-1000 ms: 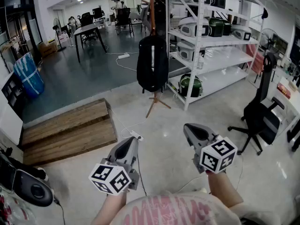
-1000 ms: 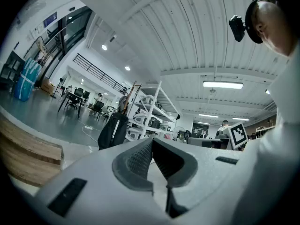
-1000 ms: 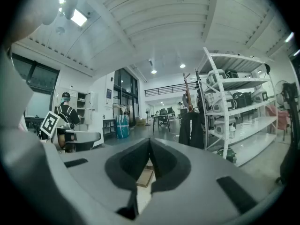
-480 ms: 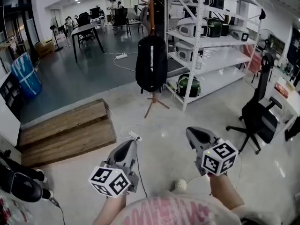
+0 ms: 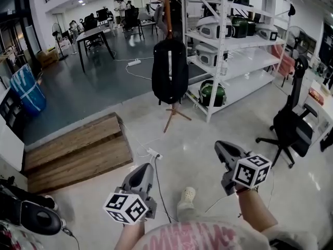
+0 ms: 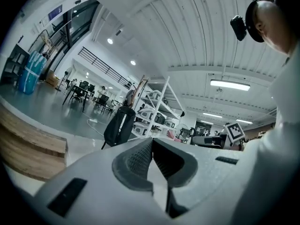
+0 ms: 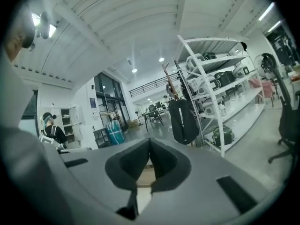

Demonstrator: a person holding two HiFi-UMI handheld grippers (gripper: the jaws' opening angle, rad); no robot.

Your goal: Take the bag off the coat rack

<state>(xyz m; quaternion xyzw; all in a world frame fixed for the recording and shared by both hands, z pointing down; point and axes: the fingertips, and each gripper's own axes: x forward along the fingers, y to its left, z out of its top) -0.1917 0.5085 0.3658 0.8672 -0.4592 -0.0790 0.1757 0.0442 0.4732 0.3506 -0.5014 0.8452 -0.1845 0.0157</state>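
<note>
Left tool (image 5: 147, 166) and right tool (image 5: 222, 146) are sitting clenched, both empty.
Black fabric backpack (image 5: 169, 72) is hanging on the wooden coat rack (image 5: 168, 9), well ahead of both tools.

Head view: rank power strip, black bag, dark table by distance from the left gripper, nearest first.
1. power strip: low, just ahead of the left gripper.
2. black bag: hanging on the coat rack, mid-room.
3. dark table: far back, left.
</note>
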